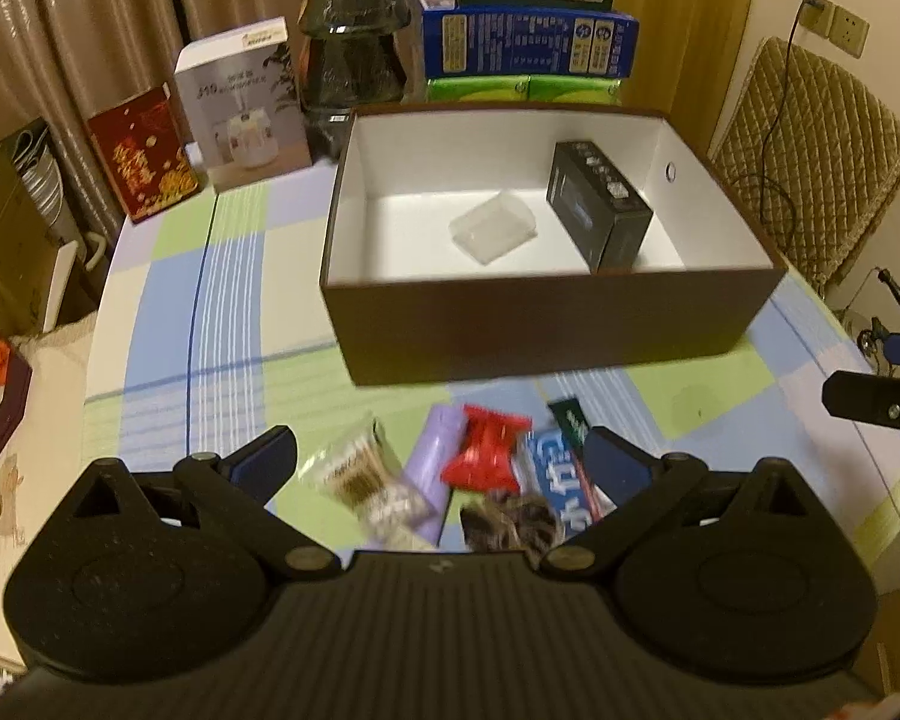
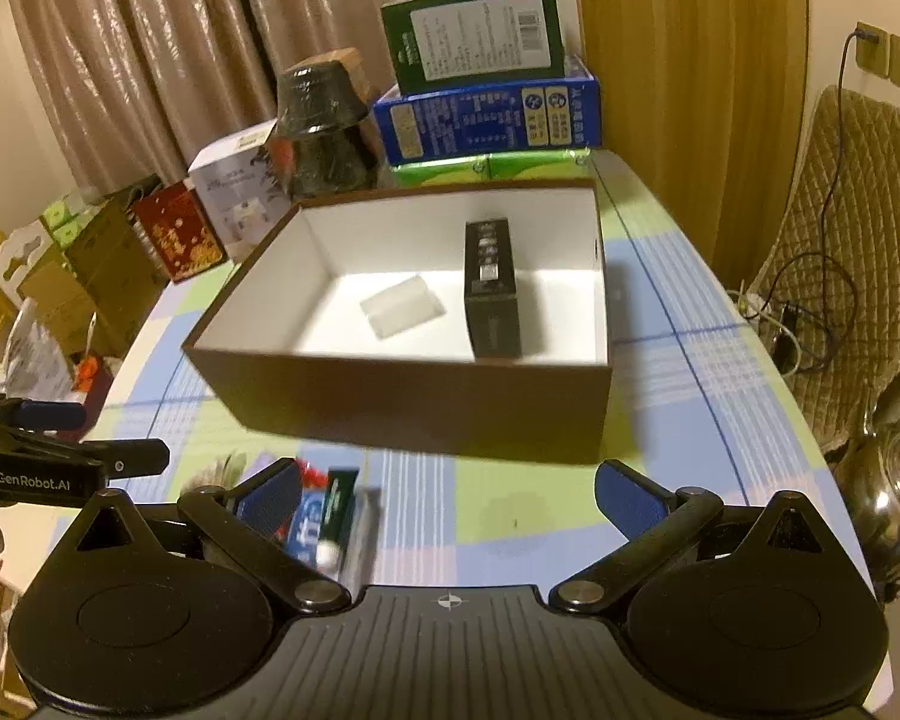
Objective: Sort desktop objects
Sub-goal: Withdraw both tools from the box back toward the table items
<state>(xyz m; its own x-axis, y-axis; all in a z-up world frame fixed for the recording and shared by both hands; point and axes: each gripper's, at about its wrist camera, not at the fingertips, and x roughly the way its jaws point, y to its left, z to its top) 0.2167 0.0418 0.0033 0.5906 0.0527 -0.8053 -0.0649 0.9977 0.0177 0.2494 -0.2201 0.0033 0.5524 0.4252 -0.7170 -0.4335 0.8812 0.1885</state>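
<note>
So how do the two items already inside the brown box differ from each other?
The black carton is dark, opaque and printed; the clear plastic case is see-through and unmarked. The black carton rises higher from the floor of the brown box, while the clear plastic case lies low. The carton sits toward the box's right side, the case near the middle. Both rest apart on the white box floor.

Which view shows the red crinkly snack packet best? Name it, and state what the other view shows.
The left wrist view. There the red crinkly snack packet lies whole between that gripper's open fingers, in front of the brown cardboard box. The right wrist view shows only a red sliver behind a blue finger pad.
</note>
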